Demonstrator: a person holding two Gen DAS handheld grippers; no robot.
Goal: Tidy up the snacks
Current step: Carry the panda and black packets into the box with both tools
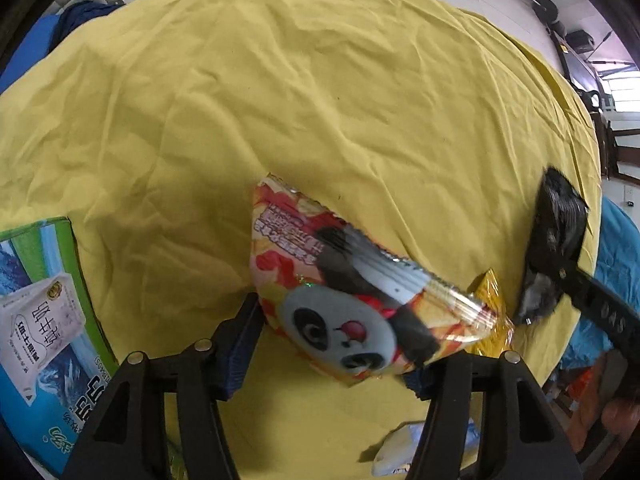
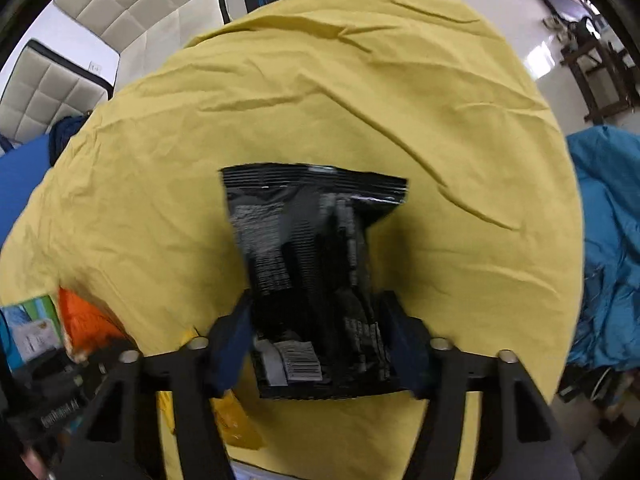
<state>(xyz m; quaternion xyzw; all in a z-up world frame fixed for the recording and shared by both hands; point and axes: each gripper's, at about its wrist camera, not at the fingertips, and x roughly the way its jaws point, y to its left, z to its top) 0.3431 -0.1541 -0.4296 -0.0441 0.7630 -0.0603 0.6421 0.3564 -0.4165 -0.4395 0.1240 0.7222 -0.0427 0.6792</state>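
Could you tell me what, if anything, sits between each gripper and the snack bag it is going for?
Nothing visible does. The left gripper already pinches the panda bag, and the right gripper pinches the black bag, both above the yellow cloth.

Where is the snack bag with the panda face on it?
In the left wrist view the panda snack bag sits low in the middle, between the left gripper's fingers, on the yellow cloth, with a gold packet just to its right.

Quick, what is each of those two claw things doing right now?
Left gripper: closed on the panda snack bag.
Right gripper: closed on the black snack bag.
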